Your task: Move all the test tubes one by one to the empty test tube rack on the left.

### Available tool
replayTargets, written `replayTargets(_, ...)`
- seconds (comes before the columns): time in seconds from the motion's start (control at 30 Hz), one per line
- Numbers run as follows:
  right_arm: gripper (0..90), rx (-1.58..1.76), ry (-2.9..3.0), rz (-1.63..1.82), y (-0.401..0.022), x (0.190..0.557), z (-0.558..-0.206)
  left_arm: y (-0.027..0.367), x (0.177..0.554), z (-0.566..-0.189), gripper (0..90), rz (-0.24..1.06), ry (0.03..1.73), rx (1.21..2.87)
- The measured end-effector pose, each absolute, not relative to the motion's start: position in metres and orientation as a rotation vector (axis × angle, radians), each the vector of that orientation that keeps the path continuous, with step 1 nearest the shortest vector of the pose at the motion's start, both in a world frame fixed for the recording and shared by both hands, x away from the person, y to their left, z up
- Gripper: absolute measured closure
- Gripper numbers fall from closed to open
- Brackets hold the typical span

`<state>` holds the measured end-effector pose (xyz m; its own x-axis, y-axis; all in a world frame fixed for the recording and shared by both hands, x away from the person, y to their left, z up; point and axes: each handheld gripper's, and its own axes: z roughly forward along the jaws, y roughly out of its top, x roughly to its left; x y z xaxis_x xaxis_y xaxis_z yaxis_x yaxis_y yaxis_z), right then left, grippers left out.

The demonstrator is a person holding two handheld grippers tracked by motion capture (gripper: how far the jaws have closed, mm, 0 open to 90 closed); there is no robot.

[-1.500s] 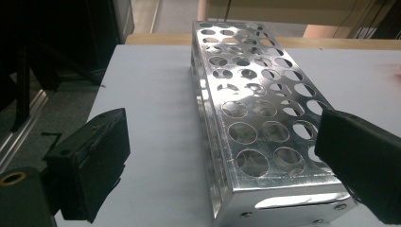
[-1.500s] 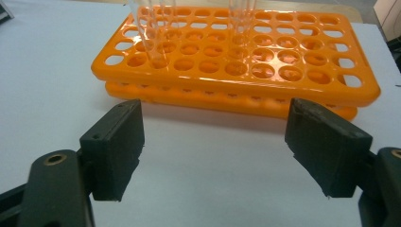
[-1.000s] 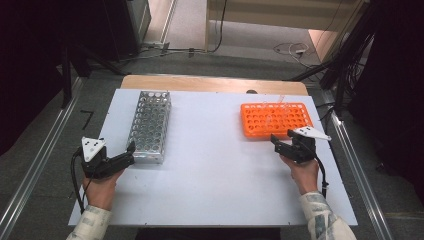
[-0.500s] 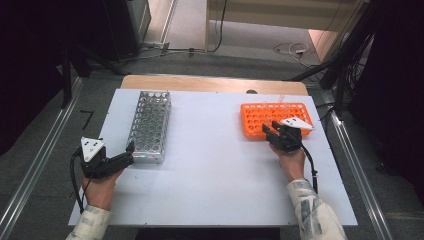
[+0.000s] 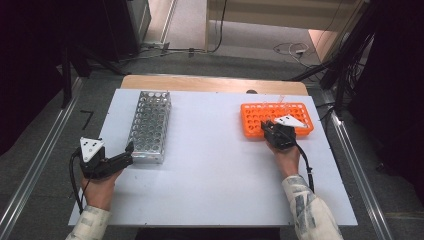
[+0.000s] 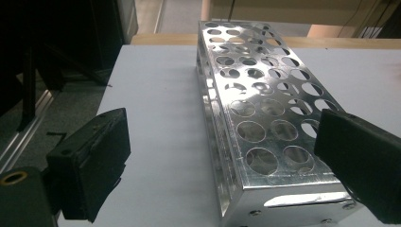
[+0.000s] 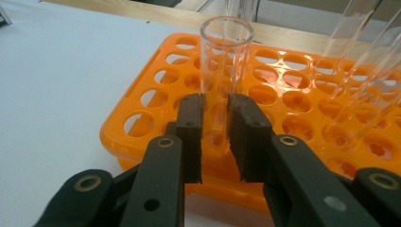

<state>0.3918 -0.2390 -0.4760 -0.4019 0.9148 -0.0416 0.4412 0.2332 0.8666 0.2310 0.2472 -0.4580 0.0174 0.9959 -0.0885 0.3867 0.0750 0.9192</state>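
An orange tube rack (image 5: pixel 278 119) (image 7: pixel 156 101) lies at the table's right back. My right gripper (image 5: pixel 270 127) (image 7: pixel 215 137) has just closed its jaws on a clear glass test tube (image 7: pixel 223 80) that stands upright in a hole near the rack's front edge; both pads press its sides. More clear tubes (image 7: pixel 373 71) lean in holes farther right. A silver metal rack (image 5: pixel 149 125) (image 6: pixel 265 118) with several empty holes stands at the left. My left gripper (image 5: pixel 127 152) (image 6: pixel 222 161) rests on the table at its near end, open, its jaws standing either side of that end without touching.
The white table top (image 5: pixel 210 165) has bare room between the two racks. A wooden strip (image 5: pixel 215 84) runs along its back edge. Metal rails (image 5: pixel 30 175) flank the table, and cables (image 5: pixel 290 50) lie on the floor behind.
My right gripper has moved left and forward onto the orange rack's front edge and shut on a tube. The left hand has stayed put.
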Motion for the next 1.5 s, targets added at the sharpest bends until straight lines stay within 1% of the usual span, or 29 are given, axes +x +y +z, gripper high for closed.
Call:
replayTargets(0.13, 72.8, 1.243, 1.931, 1.111, -0.240, 0.390, -0.472, 0.247, 0.231, -0.457, 4.3, 0.909, 1.502, 1.445)
replayTargets(0.43, 73.1, 1.200, 1.915, 1.158, -0.236, 0.381, -0.440, 0.241, 0.231, -0.455, 4.3, 0.913, 1.476, 1.466)
replayTargets(0.6, 73.3, 1.169, 1.948, 1.189, -0.226, 0.375, -0.432, 0.227, 0.232, -0.452, 4.9, 0.881, 1.437, 1.493)
replayTargets(0.87, 73.4, 1.098, 2.060, 1.233, -0.199, 0.363, -0.432, 0.206, 0.231, -0.447, 5.7, 0.826, 1.364, 1.534)
replayTargets(1.03, 73.4, 1.033, 2.142, 1.246, -0.176, 0.355, -0.437, 0.191, 0.231, -0.444, 7.7, 0.805, 1.321, 1.554)
replayTargets(1.23, 73.4, 0.972, 2.235, 1.260, -0.150, 0.345, -0.445, 0.173, 0.236, -0.443, 7.8, 0.742, 1.287, 1.587)
replayTargets(1.4, 73.4, 0.932, 2.292, 1.271, -0.132, 0.337, -0.449, 0.161, 0.240, -0.443, 7.8, 0.757, 1.258, 1.605)
replayTargets(1.43, 73.4, 0.916, 2.300, 1.269, -0.129, 0.336, -0.450, 0.158, 0.241, -0.443, 7.9, 0.749, 1.253, 1.605)
replayTargets(1.47, 73.3, 0.910, 2.309, 1.269, -0.126, 0.335, -0.450, 0.154, 0.244, -0.443, 9.5, 0.699, 1.231, 1.620)
replayTargets(1.5, 73.4, 0.905, 2.316, 1.272, -0.124, 0.334, -0.451, 0.154, 0.244, -0.443, 10.3, 0.699, 1.231, 1.620)
